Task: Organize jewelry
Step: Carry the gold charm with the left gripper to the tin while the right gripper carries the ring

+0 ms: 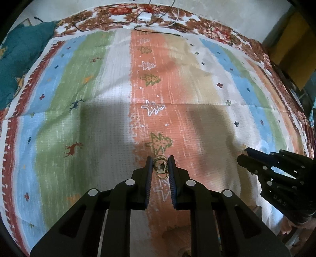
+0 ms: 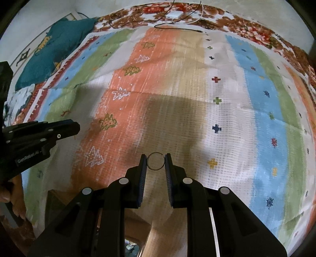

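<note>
**Both tools hold jewelry above the bed**

Black fingers of the left hand-held gripper [image 1: 160, 165] fill the bottom of the left wrist view, drawn close and pinching a small cluster of gold rings [image 1: 161, 167] with a little square tag among them (the pieces overlap, so their count is unclear). The cluster sits at the fingertips, raised over the orange stripe of the striped cloth [image 1: 110, 110] that covers the bed. At the right edge the right hand-held gripper [image 1: 244, 156] reaches in from the side. Far back lie a teal cushion [image 1: 23, 59] and a white charger [image 1: 145, 16] with its cables.

From the right wrist view, the right hand-held gripper pinches a thin wire hoop [image 2: 156, 161] between its tips, the hoop's ring facing the camera with a small gap at its upper right. It hangs over the beige stripe. The left hand-held gripper enters from the left edge, well apart from the hoop.
</note>
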`<state>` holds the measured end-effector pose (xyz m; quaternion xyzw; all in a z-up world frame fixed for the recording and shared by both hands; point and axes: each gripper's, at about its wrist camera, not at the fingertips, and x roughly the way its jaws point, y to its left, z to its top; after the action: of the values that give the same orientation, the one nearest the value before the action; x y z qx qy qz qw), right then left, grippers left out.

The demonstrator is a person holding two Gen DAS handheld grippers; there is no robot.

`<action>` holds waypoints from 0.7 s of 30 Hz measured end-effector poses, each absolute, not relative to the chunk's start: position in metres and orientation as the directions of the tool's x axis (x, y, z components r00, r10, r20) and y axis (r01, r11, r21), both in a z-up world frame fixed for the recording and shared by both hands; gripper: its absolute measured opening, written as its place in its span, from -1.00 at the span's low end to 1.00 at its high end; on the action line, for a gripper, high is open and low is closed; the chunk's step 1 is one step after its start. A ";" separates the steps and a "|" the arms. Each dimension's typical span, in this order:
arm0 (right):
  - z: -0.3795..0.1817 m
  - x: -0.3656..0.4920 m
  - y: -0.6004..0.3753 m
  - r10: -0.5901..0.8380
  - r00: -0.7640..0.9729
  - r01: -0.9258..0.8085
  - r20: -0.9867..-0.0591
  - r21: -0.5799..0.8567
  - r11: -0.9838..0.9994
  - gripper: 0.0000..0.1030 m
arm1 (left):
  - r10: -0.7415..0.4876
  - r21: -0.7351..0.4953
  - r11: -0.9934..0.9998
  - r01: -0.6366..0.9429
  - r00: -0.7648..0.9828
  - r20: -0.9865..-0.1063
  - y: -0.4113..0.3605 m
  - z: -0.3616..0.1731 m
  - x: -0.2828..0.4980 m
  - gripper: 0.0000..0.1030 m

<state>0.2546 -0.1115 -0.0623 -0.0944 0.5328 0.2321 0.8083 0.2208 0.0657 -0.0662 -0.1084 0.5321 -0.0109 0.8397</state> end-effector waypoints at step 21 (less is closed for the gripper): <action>-0.020 0.214 -0.131 0.312 0.406 -0.480 -0.859 0.090 0.873 -0.62 | -0.187 -0.266 0.961 -0.078 0.529 -0.828 0.047 -0.020 0.171 -0.70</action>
<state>0.2135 -0.1312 -0.0197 -0.0856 0.4906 0.2373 0.8341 0.1714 0.0467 -0.0205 -0.1367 0.4844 -0.0314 0.8636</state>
